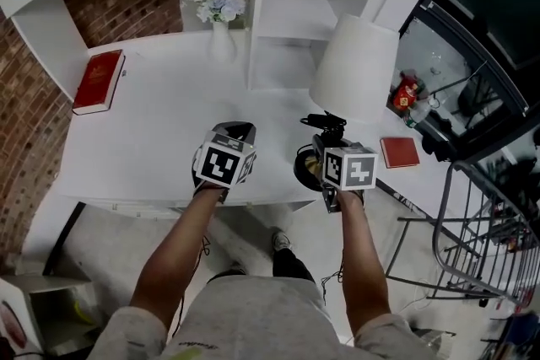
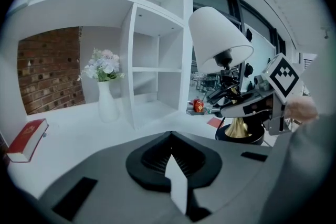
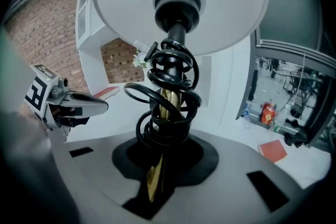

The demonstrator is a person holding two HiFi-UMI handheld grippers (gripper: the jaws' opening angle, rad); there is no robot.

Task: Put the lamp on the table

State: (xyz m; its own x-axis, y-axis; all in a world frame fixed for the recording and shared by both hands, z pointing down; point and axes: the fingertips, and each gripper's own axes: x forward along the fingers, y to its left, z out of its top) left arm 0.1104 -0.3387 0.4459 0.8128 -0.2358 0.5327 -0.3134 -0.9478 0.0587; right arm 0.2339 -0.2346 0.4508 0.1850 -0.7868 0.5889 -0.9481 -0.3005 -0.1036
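The lamp has a white shade (image 1: 354, 67), a brass stem (image 3: 169, 102) wound with black cord, and a round black base (image 1: 308, 169). My right gripper (image 1: 325, 135) is shut on the stem just above the base, and the brass runs down between its jaws (image 3: 160, 165). The lamp leans away from me, with its base over the front edge of the white table (image 1: 169, 131); whether it rests there I cannot tell. The left gripper view has the shade (image 2: 215, 39) and base (image 2: 240, 134) at the right. My left gripper (image 1: 232, 131) hovers beside the lamp, shut and empty (image 2: 176, 176).
A red book (image 1: 99, 80) lies at the table's left end. A white vase of flowers (image 1: 221, 8) stands at the back by the white shelf unit (image 1: 287, 4). A small red notebook (image 1: 399, 152) lies to the right, near a metal rack (image 1: 489, 240).
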